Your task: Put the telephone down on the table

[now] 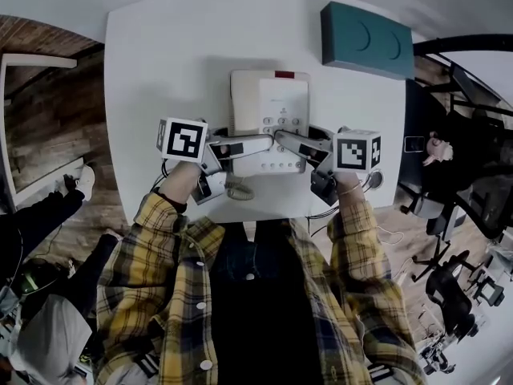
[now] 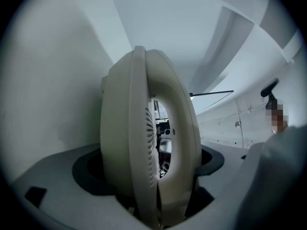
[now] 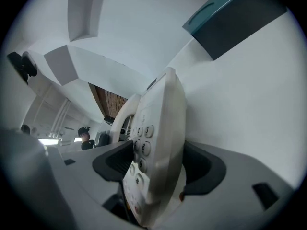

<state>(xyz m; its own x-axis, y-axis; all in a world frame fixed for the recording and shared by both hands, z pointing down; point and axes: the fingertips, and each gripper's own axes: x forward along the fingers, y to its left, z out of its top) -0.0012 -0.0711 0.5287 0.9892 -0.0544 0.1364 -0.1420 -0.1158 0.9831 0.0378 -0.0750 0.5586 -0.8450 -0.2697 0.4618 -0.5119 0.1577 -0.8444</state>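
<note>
Nearest the lens in the head view is your plaid shirt (image 1: 240,295), with both sleeves reaching forward to the white table (image 1: 176,62). Your left gripper (image 1: 258,145) and right gripper (image 1: 290,141) meet tip to tip over the near middle of the table, each carrying its marker cube. Between them lies the cream telephone (image 1: 268,107), keypad facing up and a red patch at its far edge. A coiled cord (image 1: 238,189) lies just beside its near left corner.

In the left gripper view, your jaws are closed narrowly on the handset (image 2: 144,128), which is seen edge-on with its slotted grille showing and its sides pressed into the dark pads. In the right gripper view, your jaws clamp the telephone's keypad side (image 3: 158,143), the round keys turned toward the left pad.

No view settles whether the telephone rests on the table or hangs just above it.

A teal box (image 1: 367,38) sits at the table's far right corner, well apart from the telephone.
</note>
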